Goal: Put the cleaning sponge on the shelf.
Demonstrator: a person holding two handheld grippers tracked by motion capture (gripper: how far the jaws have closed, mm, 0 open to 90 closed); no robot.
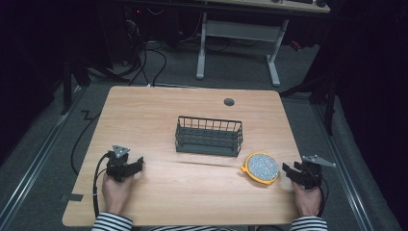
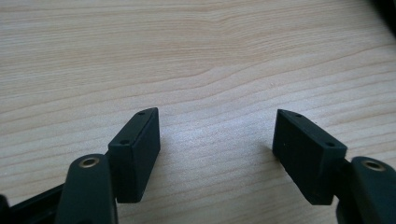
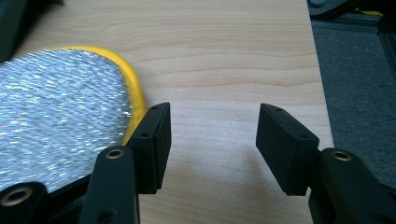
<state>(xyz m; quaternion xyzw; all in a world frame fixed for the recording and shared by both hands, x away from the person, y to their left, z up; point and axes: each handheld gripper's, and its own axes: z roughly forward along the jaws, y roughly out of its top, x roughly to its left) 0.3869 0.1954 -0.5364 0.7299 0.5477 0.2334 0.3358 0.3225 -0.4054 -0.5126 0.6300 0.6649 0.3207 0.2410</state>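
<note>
A wooden table point(image 1: 159, 115) has a dark wire basket point(image 1: 209, 135) standing near its middle. The basket is long and has thin bars all around. Through the bars nothing can be seen inside it.

Just to the right of the basket, and a bit closer to the person, lies a round scrubbing pad point(image 1: 261, 167). It has a shiny silver top and a yellow edge. It lies flat on the table, apart from the basket.

The left gripper point(image 1: 133, 166) sits on the table at the left side, held by the person's left hand point(image 1: 116, 190). In the left gripper view its two black jaws are wide apart, with only bare wood between them. It holds nothing.

The right gripper point(image 1: 290, 168) is at the right side of the table, held by the right hand point(image 1: 306, 198). It is just beside the pad. In the right gripper view its jaws are spread apart too, over bare wood, and the pad's point(image 3: 60, 116) yellow edge is right next to one jaw. It holds nothing.

The person's sleeves point(image 1: 111, 222) have black and white stripes.
</note>
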